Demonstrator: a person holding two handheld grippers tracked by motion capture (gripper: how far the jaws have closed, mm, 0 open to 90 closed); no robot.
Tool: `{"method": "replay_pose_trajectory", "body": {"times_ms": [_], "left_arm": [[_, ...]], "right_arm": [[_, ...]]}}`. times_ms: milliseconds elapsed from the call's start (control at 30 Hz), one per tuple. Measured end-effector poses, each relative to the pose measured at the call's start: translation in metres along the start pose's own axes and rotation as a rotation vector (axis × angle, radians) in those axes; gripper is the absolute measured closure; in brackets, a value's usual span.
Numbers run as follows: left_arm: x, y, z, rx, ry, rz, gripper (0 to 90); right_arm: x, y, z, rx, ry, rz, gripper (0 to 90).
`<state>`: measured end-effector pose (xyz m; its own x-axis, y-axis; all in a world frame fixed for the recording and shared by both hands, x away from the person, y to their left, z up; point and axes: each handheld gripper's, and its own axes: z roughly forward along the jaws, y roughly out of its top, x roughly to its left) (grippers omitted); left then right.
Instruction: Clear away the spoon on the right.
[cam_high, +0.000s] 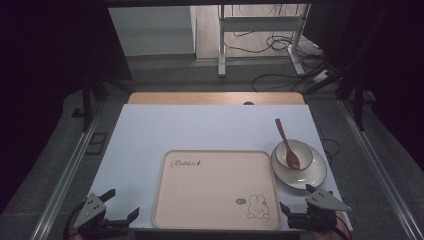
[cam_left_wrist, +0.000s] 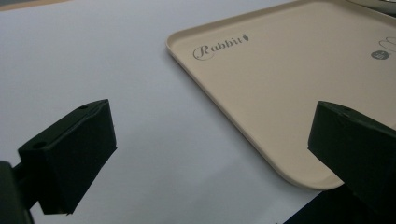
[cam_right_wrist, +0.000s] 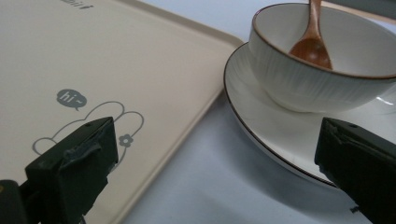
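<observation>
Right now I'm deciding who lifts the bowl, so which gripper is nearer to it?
Right. The right gripper sits just below the bowl and its plate, jaws open. The left gripper is across the tray, at the table's near left corner.

Both handheld grippers look the same: left gripper (cam_high: 117, 207) and right gripper (cam_high: 296, 198) each have 2 chunky matte-black jaws, with a grey 3-cornered plate on top.
</observation>
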<state>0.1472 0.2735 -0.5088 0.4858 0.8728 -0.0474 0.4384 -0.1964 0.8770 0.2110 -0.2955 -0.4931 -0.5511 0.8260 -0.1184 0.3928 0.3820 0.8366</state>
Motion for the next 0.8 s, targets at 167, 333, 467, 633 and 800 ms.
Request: {"method": "replay_pose_trajectory", "body": {"times_ms": [167,333,467,633,800], "left_arm": [[0.0004,-0.0002,-0.0003,0.000,-0.002,-0.003,0.5],[0.0003,-0.0002,-0.0003,0.002,-0.003,0.001,0.5],[0.0007,-0.0002,-0.0002,0.001,-0.005,-0.002,0.5],[0.0011,-0.0004,-0.0005,-0.003,-0.007,-0.008,0.4],[0.0014,-0.0005,-0.0006,-0.004,-0.007,-0.009,0.4]], "right_arm": [[-0.0021,-0.0005,0.0024,0.016,0.016,0.013,0.4],[0.0012,-0.0001,0.0058,0.051,0.021,-0.003,0.4],[0.0021,-0.0002,0.0070,0.054,0.025,-0.005,0.4],[0.0009,-0.0004,0.0067,0.048,0.030,0.016,0.4],[0.0009,0.0002,0.0067,0.041,0.031,0.017,0.4]]}}
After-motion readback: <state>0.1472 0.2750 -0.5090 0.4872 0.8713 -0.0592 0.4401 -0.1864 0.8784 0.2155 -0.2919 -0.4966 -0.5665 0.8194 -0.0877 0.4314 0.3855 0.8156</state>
